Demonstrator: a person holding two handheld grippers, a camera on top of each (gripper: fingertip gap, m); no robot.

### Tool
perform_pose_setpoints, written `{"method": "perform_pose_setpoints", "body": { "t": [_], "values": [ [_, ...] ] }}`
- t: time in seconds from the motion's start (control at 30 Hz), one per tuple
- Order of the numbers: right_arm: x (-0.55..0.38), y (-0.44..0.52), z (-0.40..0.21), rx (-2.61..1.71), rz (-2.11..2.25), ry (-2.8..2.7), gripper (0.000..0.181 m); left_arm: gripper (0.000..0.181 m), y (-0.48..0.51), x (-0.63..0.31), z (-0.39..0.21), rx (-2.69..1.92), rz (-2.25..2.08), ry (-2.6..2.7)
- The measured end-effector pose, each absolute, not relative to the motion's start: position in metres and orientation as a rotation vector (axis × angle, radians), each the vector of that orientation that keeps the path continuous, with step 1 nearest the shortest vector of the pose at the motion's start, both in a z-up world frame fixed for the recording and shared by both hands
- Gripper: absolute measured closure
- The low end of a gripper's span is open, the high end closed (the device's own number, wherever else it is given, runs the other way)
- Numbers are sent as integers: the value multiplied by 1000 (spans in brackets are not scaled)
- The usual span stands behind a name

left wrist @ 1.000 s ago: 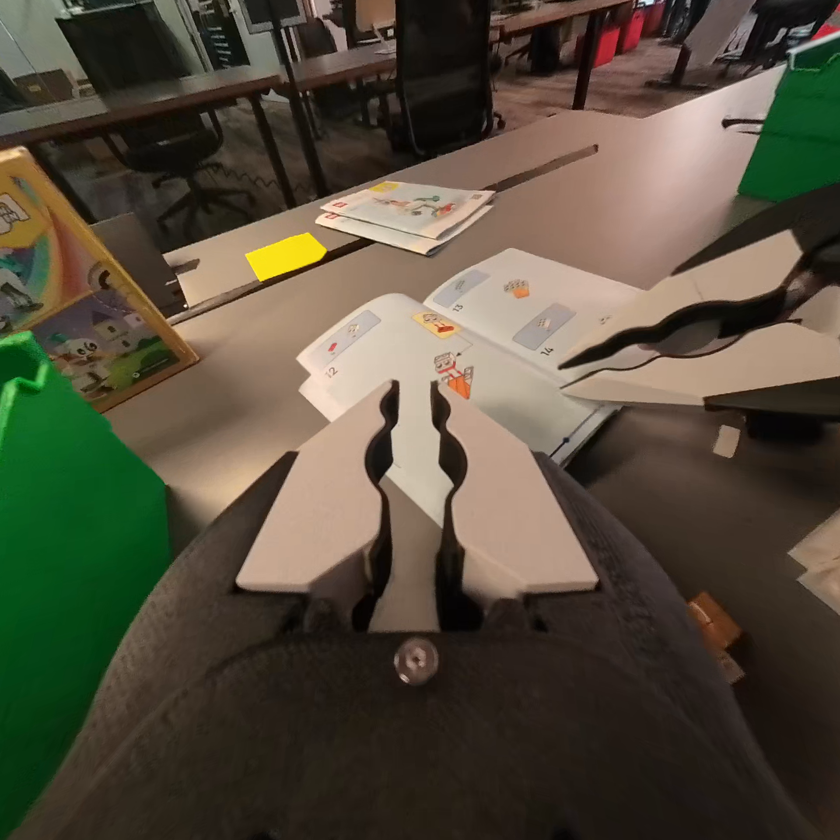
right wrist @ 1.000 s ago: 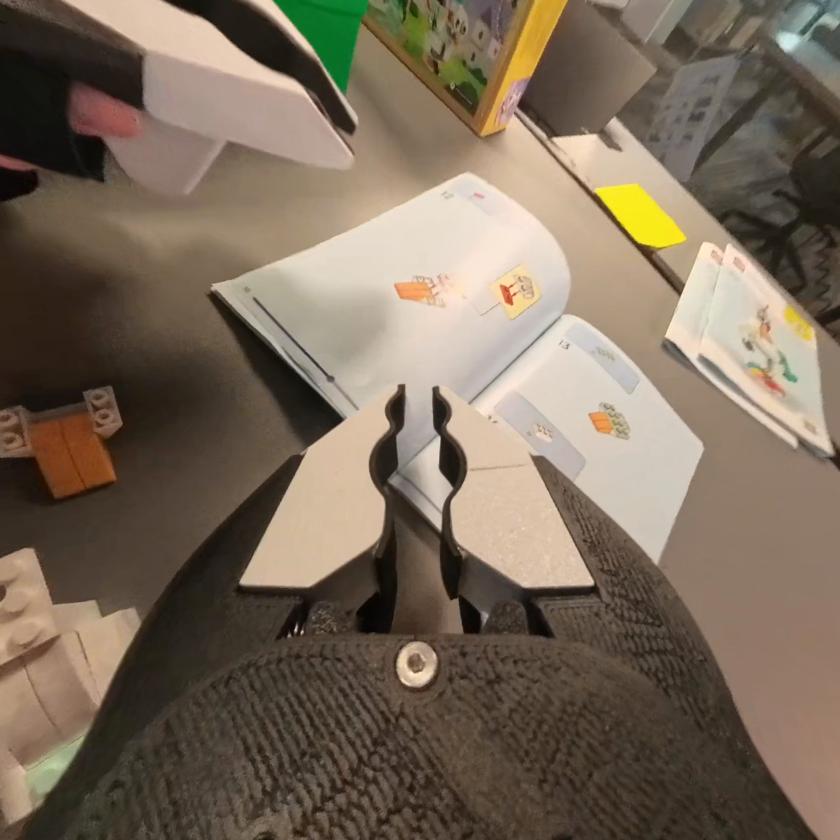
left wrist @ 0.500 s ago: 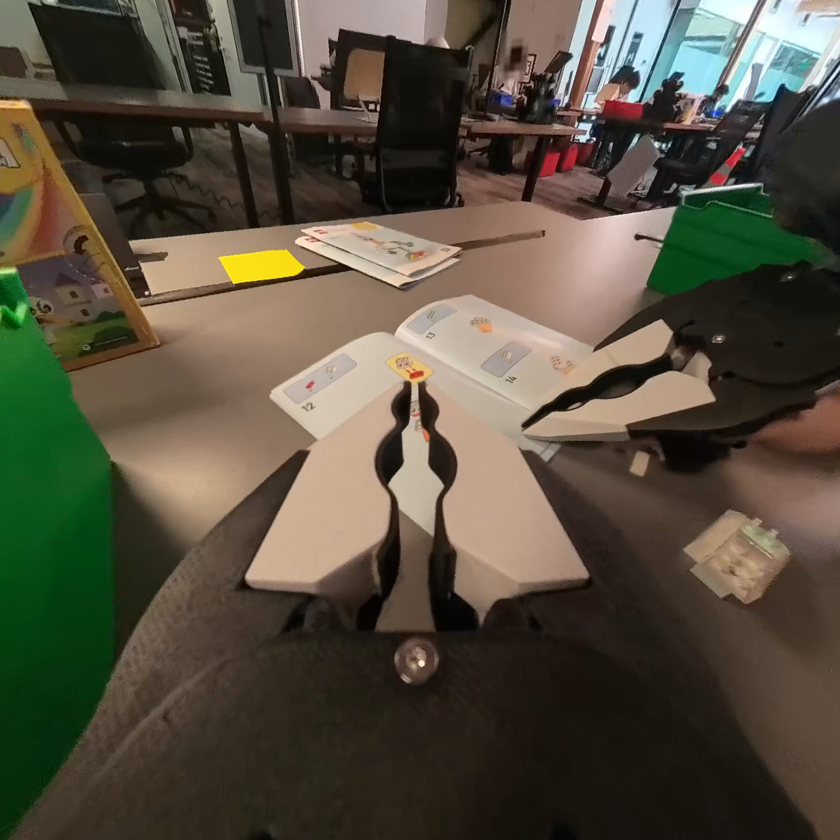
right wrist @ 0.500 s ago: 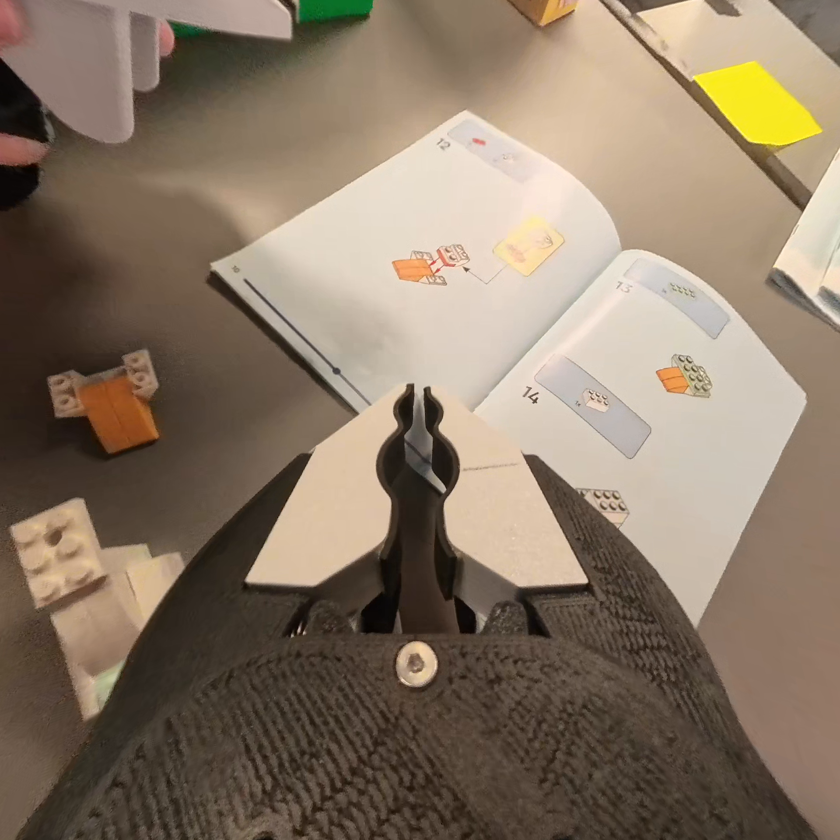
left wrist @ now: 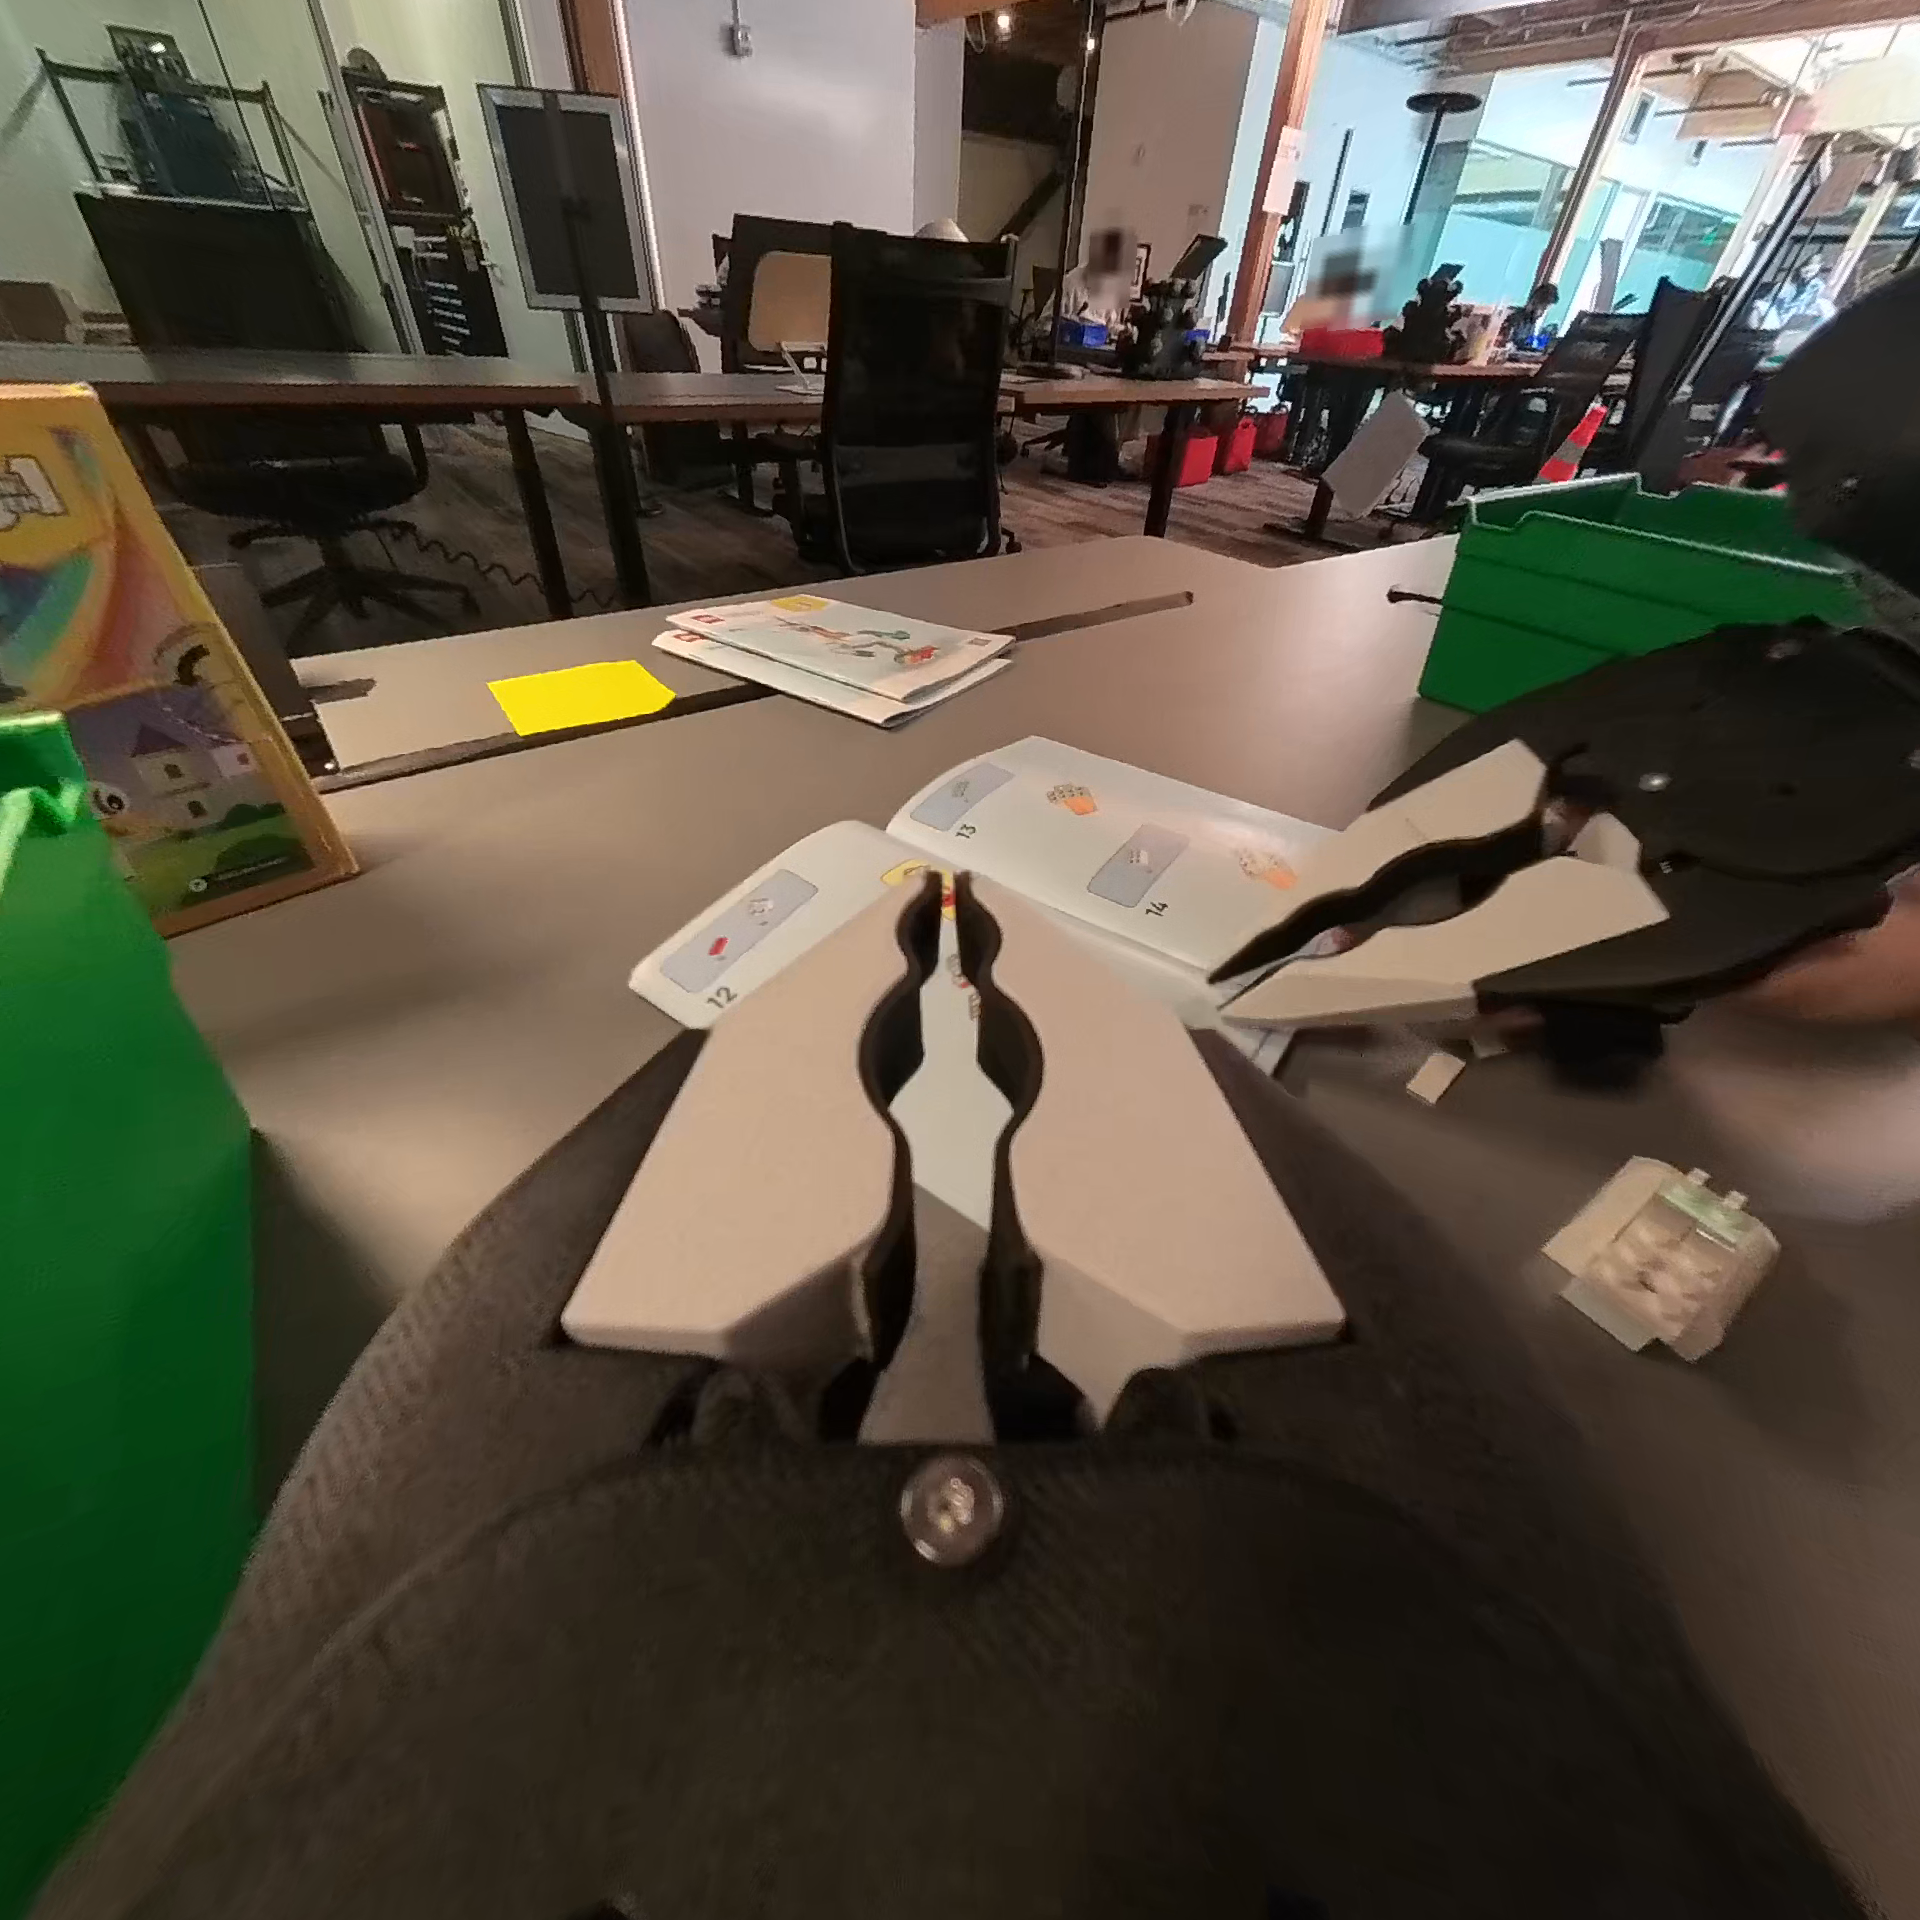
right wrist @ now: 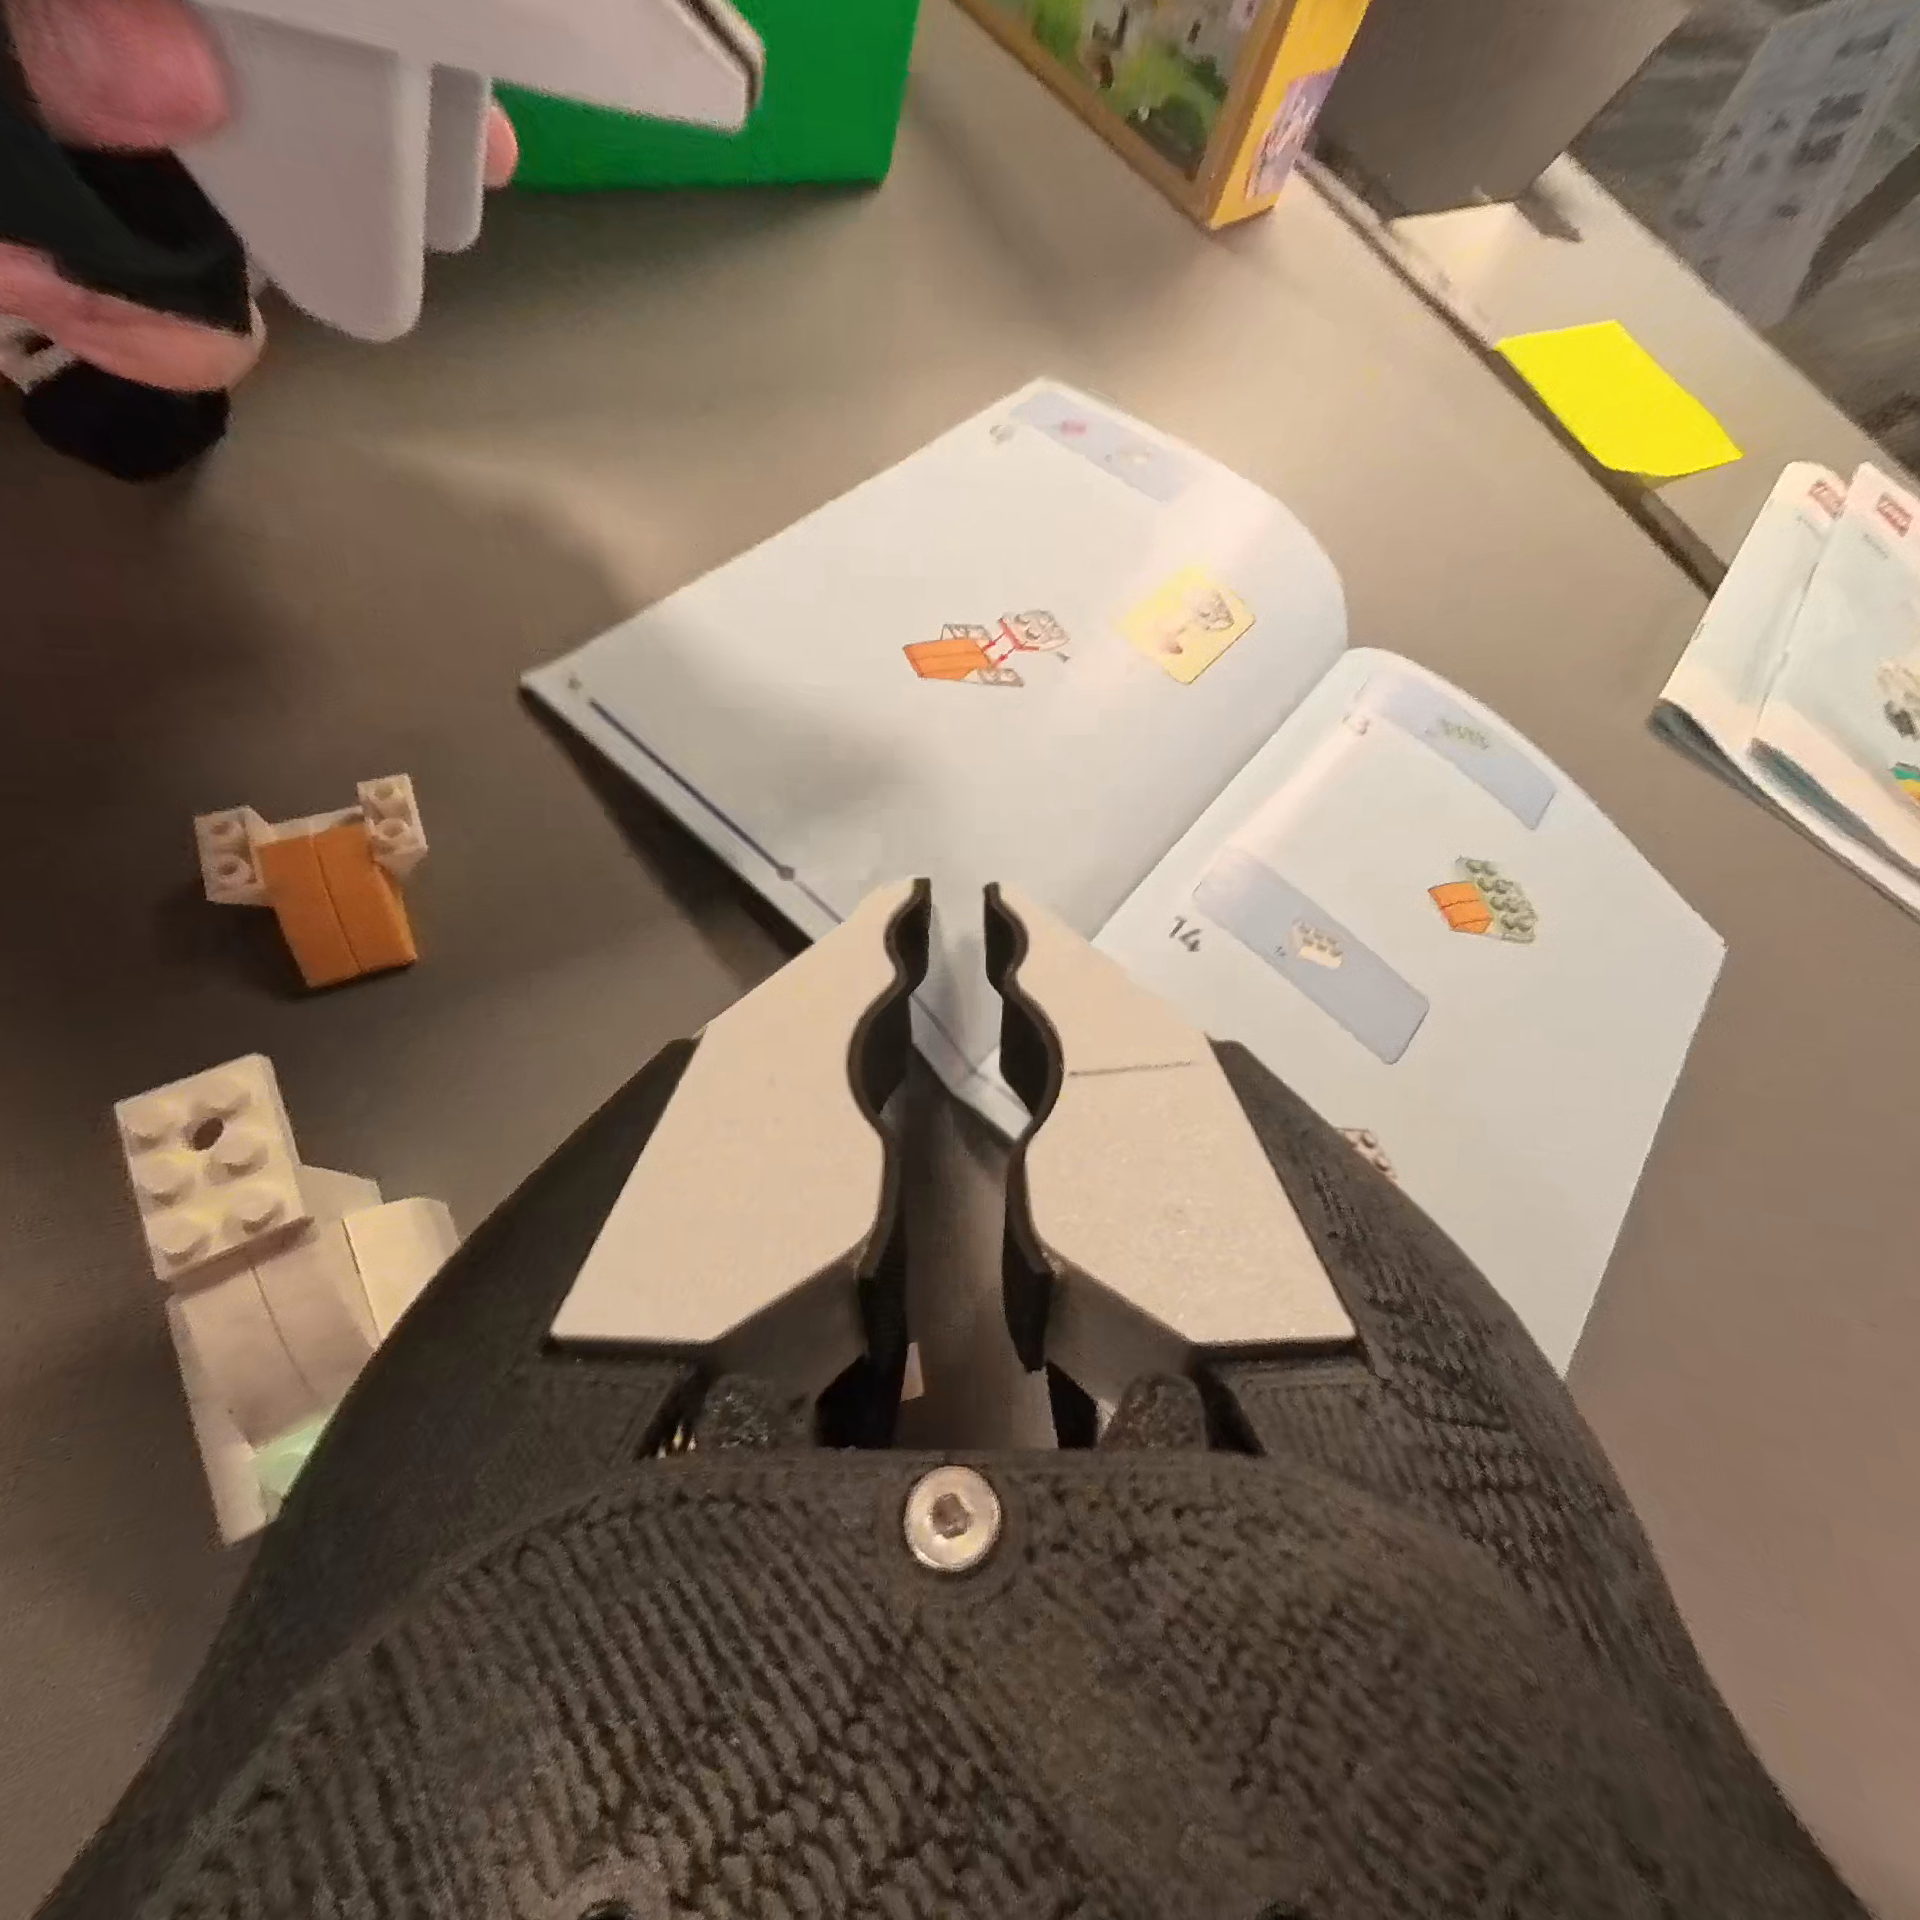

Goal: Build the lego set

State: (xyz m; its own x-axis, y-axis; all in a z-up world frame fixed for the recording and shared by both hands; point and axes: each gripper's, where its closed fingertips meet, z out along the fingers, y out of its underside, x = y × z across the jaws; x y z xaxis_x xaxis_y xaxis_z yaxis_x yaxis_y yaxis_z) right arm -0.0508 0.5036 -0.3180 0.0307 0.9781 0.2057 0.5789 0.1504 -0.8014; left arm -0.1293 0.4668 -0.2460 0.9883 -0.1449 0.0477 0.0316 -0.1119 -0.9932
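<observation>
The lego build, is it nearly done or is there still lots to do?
Partly done. Two small builds sit on the table: an orange and white piece and a white chunk. They are apart, not joined. Nothing is in hand: the left gripper and right gripper are both slightly open and empty, over the open instruction booklet. Joining the pieces and the booklet's later steps seem left.

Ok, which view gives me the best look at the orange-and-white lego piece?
The right wrist view: the orange-and-white lego piece lies unobstructed on the table, left of the open booklet. The left wrist view doesn't show it.
</observation>
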Motion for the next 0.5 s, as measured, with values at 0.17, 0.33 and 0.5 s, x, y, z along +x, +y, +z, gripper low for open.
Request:
{"method": "perform_pose_setpoints", "body": {
  "t": [0.17,0.33,0.5],
  "values": [
    [-52,514,-287,-1428,749,-1465,173,180,466,-126,-243,-1648,-140,126],
    [-32,551,-236,-1158,530,-1134,173,180,464,-121,-240,-1622,-120,164],
    [-25,565,-227,-992,287,-1048,177,181,464,-117,-240,-1618,-120,188]
  ]
}}
